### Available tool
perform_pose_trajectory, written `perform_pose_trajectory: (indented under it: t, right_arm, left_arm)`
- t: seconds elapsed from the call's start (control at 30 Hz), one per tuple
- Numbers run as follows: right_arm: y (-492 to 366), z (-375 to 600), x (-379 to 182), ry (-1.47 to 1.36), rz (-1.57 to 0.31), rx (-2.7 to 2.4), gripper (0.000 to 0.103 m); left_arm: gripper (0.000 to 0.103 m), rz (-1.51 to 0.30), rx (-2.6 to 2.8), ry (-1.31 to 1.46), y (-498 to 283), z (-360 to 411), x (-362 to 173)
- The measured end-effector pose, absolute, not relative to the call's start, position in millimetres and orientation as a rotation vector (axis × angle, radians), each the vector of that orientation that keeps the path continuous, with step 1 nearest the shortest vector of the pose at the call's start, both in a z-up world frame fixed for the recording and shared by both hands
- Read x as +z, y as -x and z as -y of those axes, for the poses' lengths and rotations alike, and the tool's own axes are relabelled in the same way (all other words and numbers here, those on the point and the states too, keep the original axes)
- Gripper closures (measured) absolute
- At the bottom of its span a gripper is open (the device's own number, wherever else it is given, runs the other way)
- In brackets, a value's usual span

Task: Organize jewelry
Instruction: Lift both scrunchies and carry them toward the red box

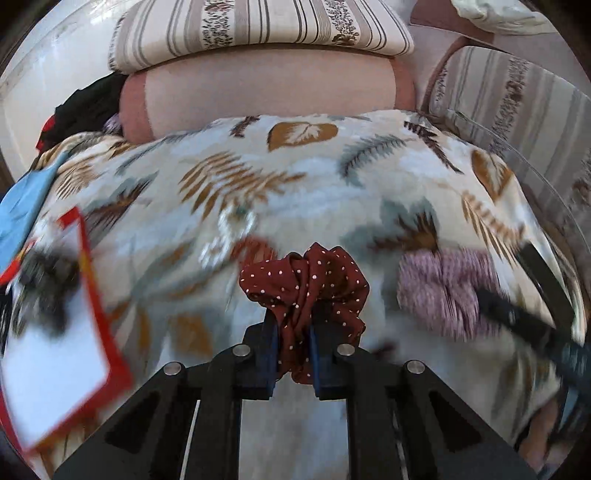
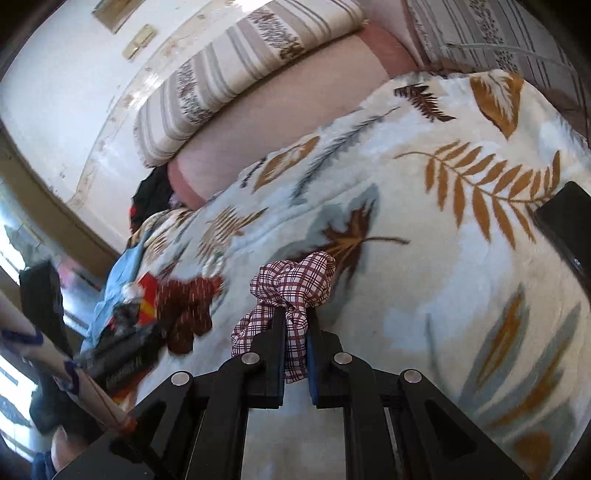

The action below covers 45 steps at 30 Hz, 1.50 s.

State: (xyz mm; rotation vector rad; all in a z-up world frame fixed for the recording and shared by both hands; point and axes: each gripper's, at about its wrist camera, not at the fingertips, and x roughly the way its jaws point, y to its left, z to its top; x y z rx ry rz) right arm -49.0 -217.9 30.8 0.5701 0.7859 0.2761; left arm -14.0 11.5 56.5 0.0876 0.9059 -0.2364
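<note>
Two scrunchies are in play, one per gripper. The red scrunchie (image 1: pixel 306 288), dotted white, is pinched between the pads of the left gripper (image 1: pixel 293 325); its jaws are clamped on the cloth, most of which bunches out past the fingertips while a fold hangs down between the fingers. The plaid scrunchie (image 2: pixel 291 291) is gripped the same way by the right gripper (image 2: pixel 295 325), jaws clenched on it, its bulk above and ahead of the tips.

Both grippers point down at a slant over one leaf-print blanket (image 1: pixel 295 177). In the left view the right gripper crosses in as a blurred dark bar at the right edge, with the plaid scrunchie smeared beside it. In the right view the left gripper and its red scrunchie show blurred at the lower left.

One red-framed card (image 1: pixel 70 325) lies on the blanket left of the left gripper, too blurred to read. Two striped cushions (image 1: pixel 258 29) lie beyond the blanket.
</note>
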Motion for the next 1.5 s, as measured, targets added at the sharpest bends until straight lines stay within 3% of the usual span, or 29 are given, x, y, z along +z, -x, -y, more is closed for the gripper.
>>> perform_pose_trajectory:
  t: [0.17,0.33,0.4,0.47,0.53,0.57,0.63,0.73,0.8,1.27,1.5]
  right_arm:
    - [85,192,41,-0.521,-0.783,0.389,0.093]
    - [102,178,19,-0.468,-0.896,0.374,0.088]
    - [99,179,13,-0.475,-0.923,0.355,0.083]
    - [101,181,16,-0.452,-0.895,0.324,0.065]
    - [104,179,21,-0.405,-0.853,0.301,0.055]
    - [104,177,21,-0.391,-0.846,0.297,0.055]
    - [101,173,18,-0.363,-0.84,0.28,0.055]
    - [94,166,9,-0.338,-0.865,0.309,0.085]
    - [97,161,12,-0.301,-0.847,0.319,0.089]
    - [102,150,9,-0.235,-0.842,0.317,0.089]
    - [113,152,19,-0.256,-0.811,0.326,0.09]
  left_arm:
    - [0.09,-0.93,-0.204,-0.035,68,-45,49]
    - [0.088,-0.953,-0.178,-0.01,94,-60,31]
    - [0.086,-0.946,-0.181,0.003,95,-62,31]
    - [0.084,-0.945,-0.182,-0.005,95,-61,32]
    - [0.079,-0.938,-0.18,0.008,96,-63,31]
    - [0.074,-0.941,-0.181,0.009,95,-63,29]
    - [0.07,-0.933,-0.174,-0.003,93,-62,25]
    - [0.068,-0.901,-0.179,-0.01,94,-62,23]
    - [0.068,-0.88,-0.178,-0.02,97,-61,22]
    - [0.07,-0.864,-0.165,-0.023,101,-59,21]
    - [0.082,-0.834,-0.169,-0.02,110,-60,34]
